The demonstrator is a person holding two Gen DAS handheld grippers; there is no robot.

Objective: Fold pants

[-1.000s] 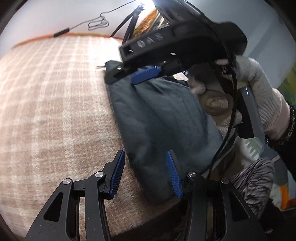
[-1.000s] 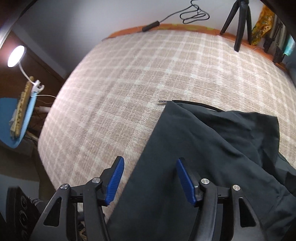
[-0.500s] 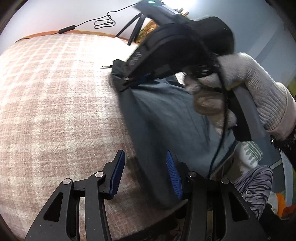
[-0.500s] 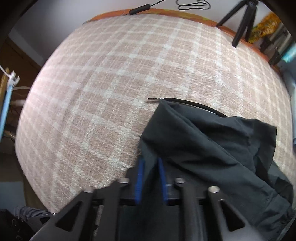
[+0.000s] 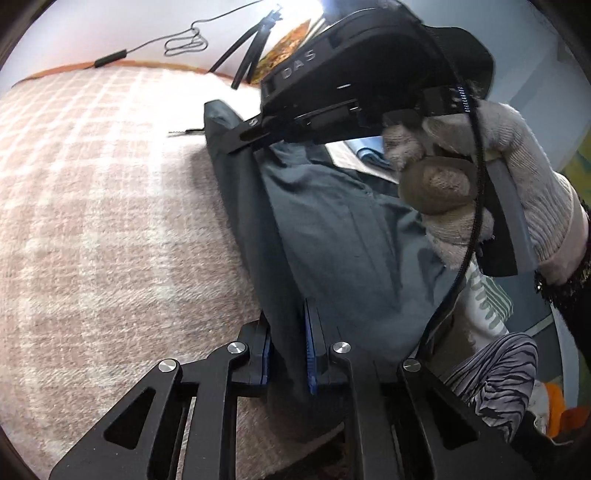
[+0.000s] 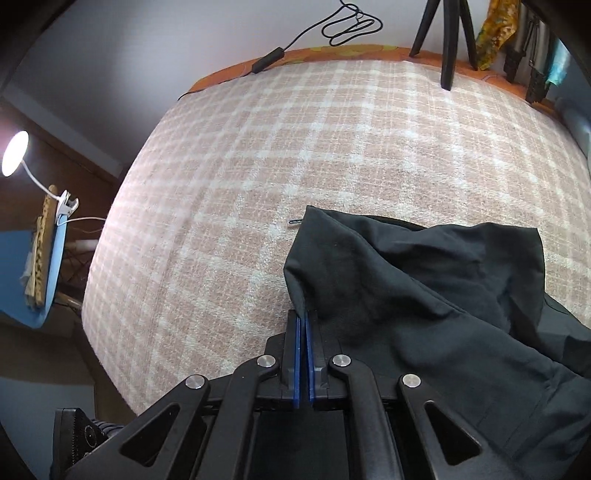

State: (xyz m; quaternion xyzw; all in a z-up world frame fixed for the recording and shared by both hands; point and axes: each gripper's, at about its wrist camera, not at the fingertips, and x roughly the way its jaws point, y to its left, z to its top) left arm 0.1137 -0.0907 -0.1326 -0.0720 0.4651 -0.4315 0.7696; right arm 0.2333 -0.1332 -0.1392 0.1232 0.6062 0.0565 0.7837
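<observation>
Dark grey pants (image 5: pixel 332 240) lie along the right side of a pink plaid blanket (image 5: pixel 110 221). My left gripper (image 5: pixel 286 314) has its jaws closing, the blue pads pinching the near edge of the fabric. Farther back, my right gripper (image 5: pixel 255 136), held by a gloved hand (image 5: pixel 498 184), grips the far corner. In the right wrist view the pants (image 6: pixel 424 295) spread to the right, and the right gripper (image 6: pixel 303 314) pinches a lifted fold of the left edge; its jaws are just beginning to open, pads still on the cloth.
The blanket (image 6: pixel 295 147) stretches wide to the left and back. A tripod (image 6: pixel 447 44) and a black cable (image 6: pixel 347 26) stand at the far edge. A lamp (image 6: pixel 14 153) is off the bed's left side. A striped cloth (image 5: pixel 498 365) lies at the right.
Both grippers went from open to pinching the pants' left edge, the right one first, then the left. The right gripper has raised its corner slightly.
</observation>
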